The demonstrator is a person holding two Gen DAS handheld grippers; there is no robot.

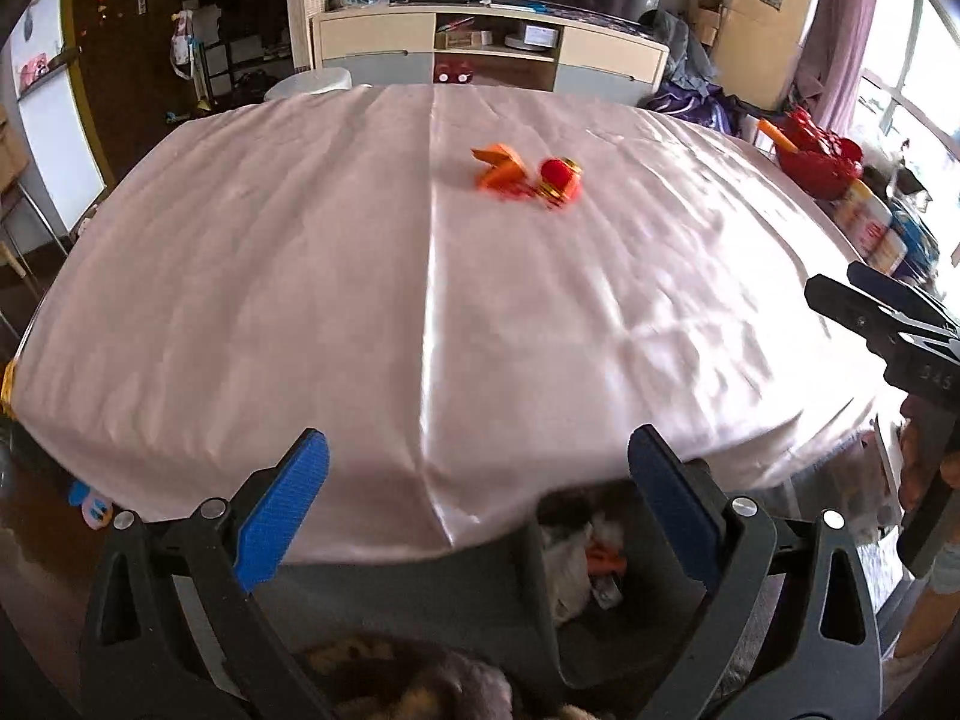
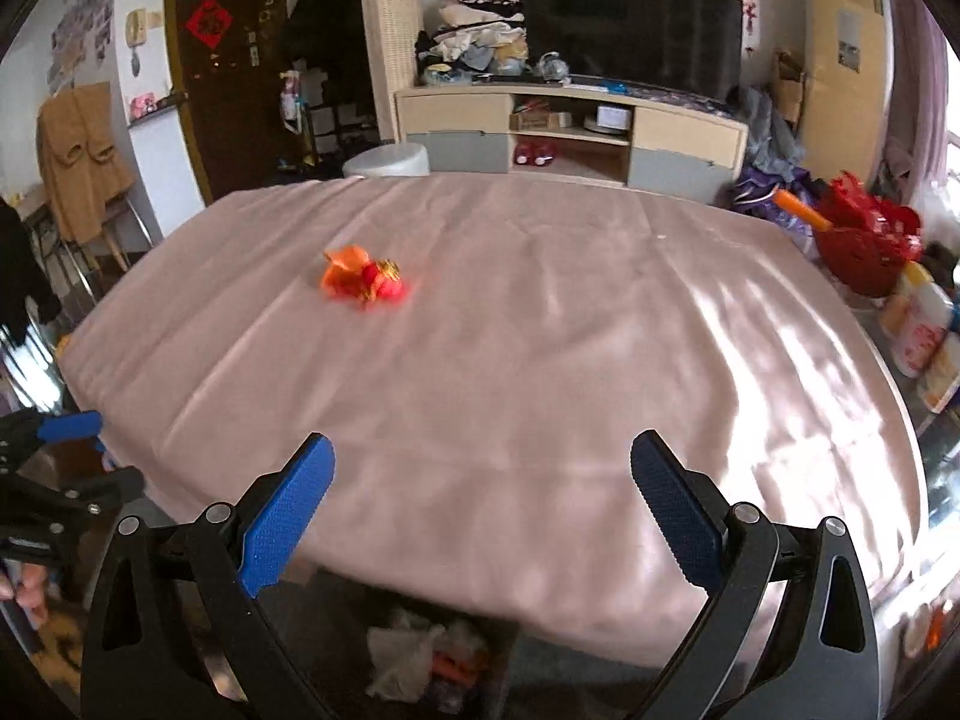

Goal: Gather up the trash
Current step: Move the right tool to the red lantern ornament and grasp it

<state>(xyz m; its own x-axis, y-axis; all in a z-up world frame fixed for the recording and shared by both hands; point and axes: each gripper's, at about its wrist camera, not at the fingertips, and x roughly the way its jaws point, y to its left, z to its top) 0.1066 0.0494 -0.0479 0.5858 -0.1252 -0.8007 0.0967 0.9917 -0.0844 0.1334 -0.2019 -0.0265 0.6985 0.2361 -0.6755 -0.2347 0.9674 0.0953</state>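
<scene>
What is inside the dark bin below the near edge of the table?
The dark bin holds crumpled white paper and an orange scrap. Its bottom is covered by this trash, and the pink tablecloth hides its far side.

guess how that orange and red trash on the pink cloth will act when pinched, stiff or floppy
The orange and red trash looks like crumpled thin wrappers, so probably light and floppy, crushing under the pads. It lies on a smooth pink cloth, so a push may slide it. Its rounded red part might roll.
</scene>
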